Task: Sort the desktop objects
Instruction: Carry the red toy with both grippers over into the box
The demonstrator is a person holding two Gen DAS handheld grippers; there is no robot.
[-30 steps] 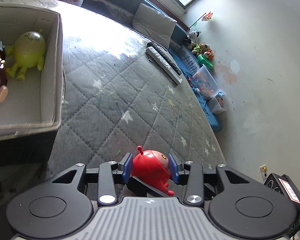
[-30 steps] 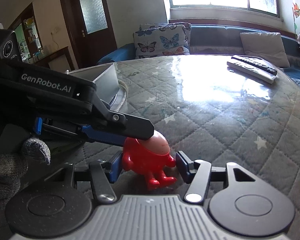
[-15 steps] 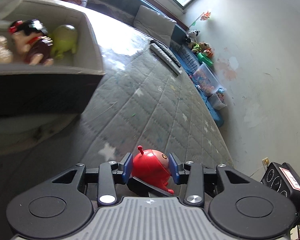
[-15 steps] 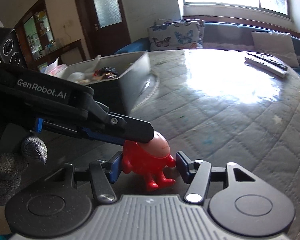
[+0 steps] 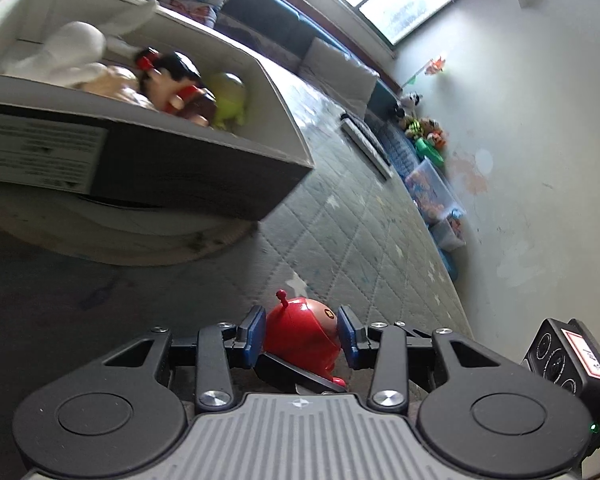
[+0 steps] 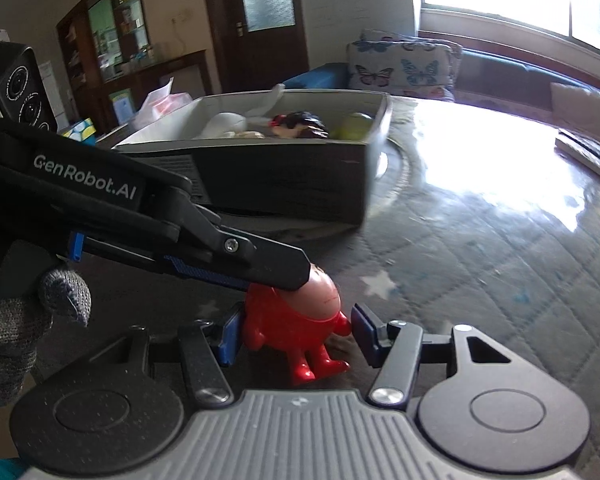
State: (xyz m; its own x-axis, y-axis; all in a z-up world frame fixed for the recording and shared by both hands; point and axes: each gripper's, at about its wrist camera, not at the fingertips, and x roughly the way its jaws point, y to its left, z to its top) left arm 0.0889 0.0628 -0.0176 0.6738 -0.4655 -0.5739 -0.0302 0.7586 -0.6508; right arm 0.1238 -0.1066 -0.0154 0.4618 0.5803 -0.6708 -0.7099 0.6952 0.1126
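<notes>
Red plastic toy figure (image 5: 302,338) sits between the blue pads of the left gripper (image 5: 302,336), clamped on both sides. In the right wrist view the right gripper (image 6: 296,334) brackets the same toy — its left pad touches, its right pad stands just off. Both hover above the quilted table (image 6: 480,248), near the toy-filled box (image 6: 284,176).
</notes>
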